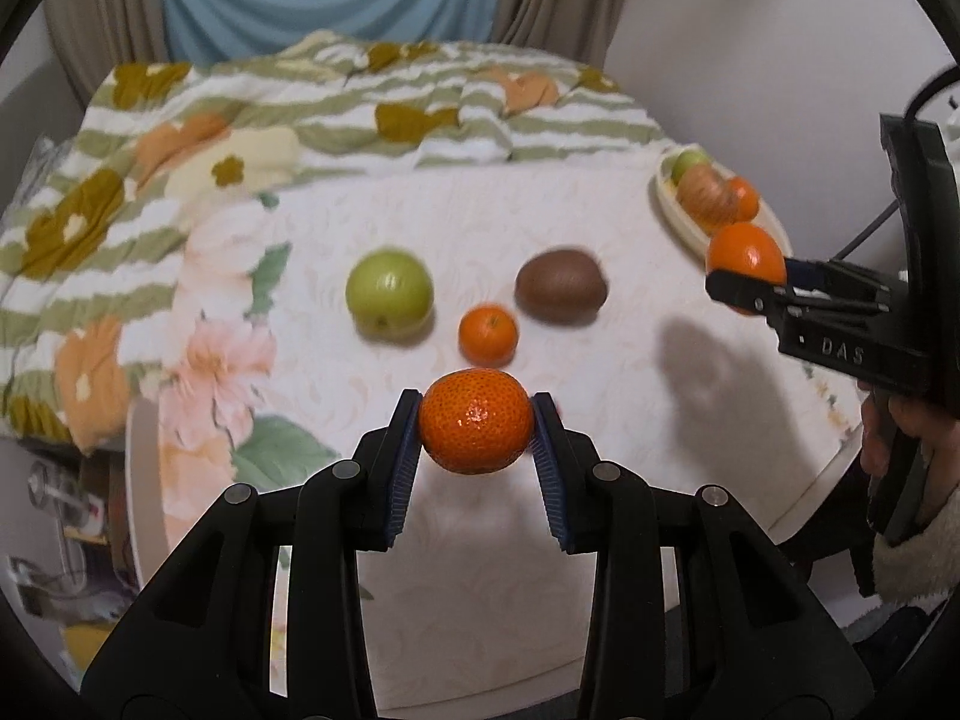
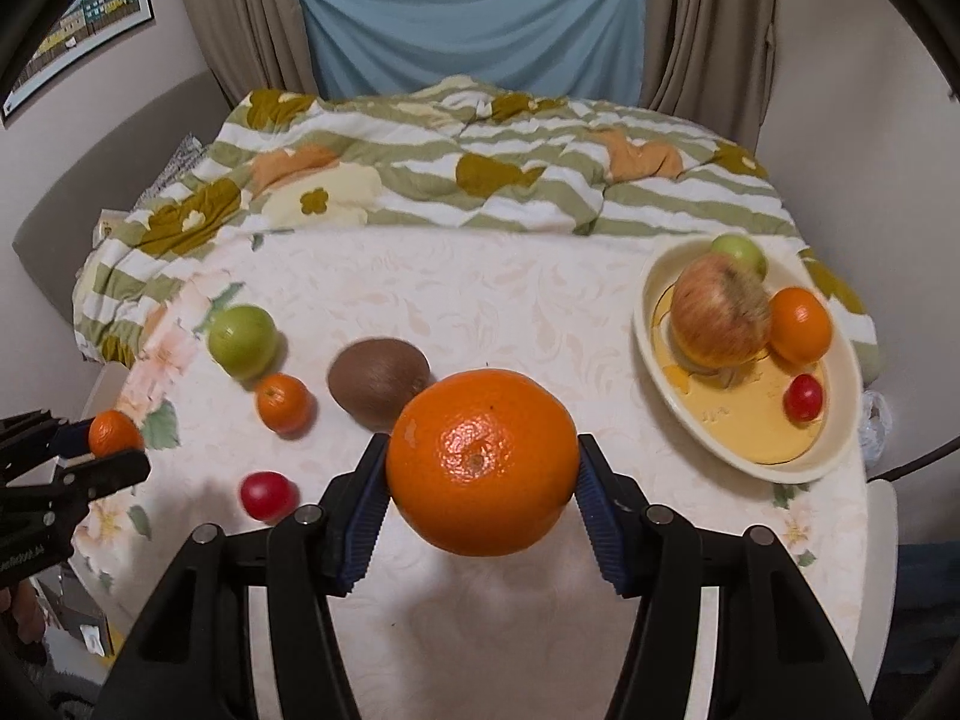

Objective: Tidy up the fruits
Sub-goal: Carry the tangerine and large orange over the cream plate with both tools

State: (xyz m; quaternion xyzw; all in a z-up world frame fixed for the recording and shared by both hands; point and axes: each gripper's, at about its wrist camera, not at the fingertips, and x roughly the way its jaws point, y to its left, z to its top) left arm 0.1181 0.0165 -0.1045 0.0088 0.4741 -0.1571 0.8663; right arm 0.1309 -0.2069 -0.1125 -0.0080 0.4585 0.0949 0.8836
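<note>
My left gripper (image 1: 475, 423) is shut on a small mandarin (image 1: 475, 421) and holds it above the table. My right gripper (image 2: 483, 471) is shut on a large orange (image 2: 483, 462), also above the table; it shows at the right of the left wrist view (image 1: 746, 264). On the tablecloth lie a green apple (image 2: 243, 340), a kiwi (image 2: 378, 381), a small mandarin (image 2: 283, 402) and a red cherry tomato (image 2: 268, 495). A cream oval plate (image 2: 840, 438) at the right holds a red apple (image 2: 720, 321), an orange (image 2: 800, 324), a green fruit (image 2: 741, 252) and a cherry tomato (image 2: 804, 397).
A striped floral quilt (image 2: 480, 180) lies bunched along the table's far side. The round table's edge (image 2: 882, 540) curves close at the right. Curtains and a blue cloth (image 2: 474, 24) hang behind. A poster (image 2: 78, 36) is on the left wall.
</note>
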